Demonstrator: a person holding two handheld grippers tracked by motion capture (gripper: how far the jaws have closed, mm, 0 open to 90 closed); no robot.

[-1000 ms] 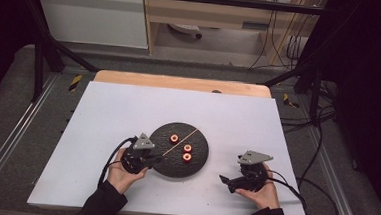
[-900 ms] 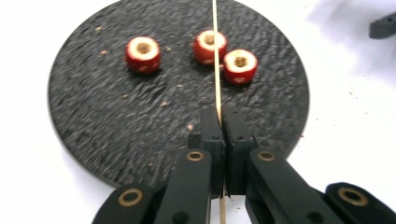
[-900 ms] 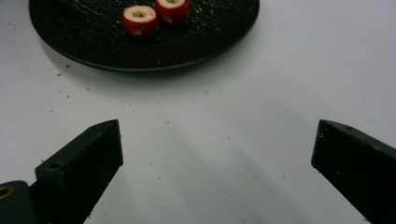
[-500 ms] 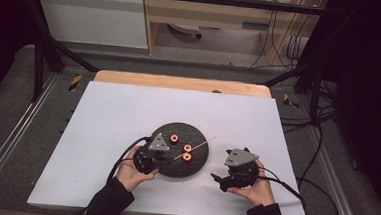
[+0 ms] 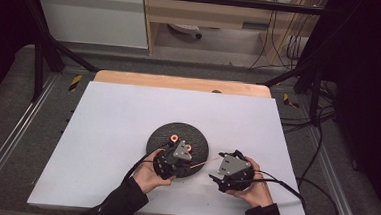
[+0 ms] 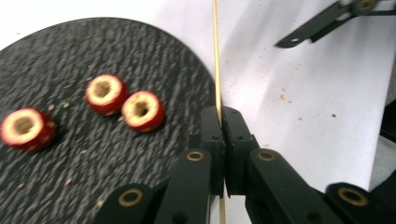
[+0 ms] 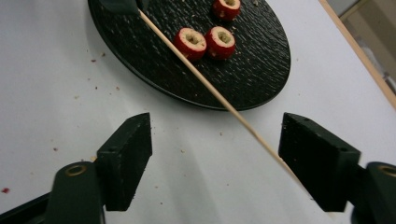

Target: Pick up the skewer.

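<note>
no readable text, labels or signs anywhere.

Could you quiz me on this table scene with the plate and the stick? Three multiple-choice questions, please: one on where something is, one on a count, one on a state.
1. Where do the red rings lie?
A. on the black plate
B. on the white table top
C. in a bowl

2. How many red rings are there?
A. two
B. three
C. five

3. How does the left tool hold the stick?
A. jaws wide open, stick lying free
B. jaws shut on the stick
C. stick balanced on top

Answers:
1 A, the left gripper view shows all the rings on the plate's dark ridged surface.
2 B, three show in both gripper views.
3 B, the left gripper view shows the jaws pressed together with the stick between them, while the right tool stands open around its far end.
</note>
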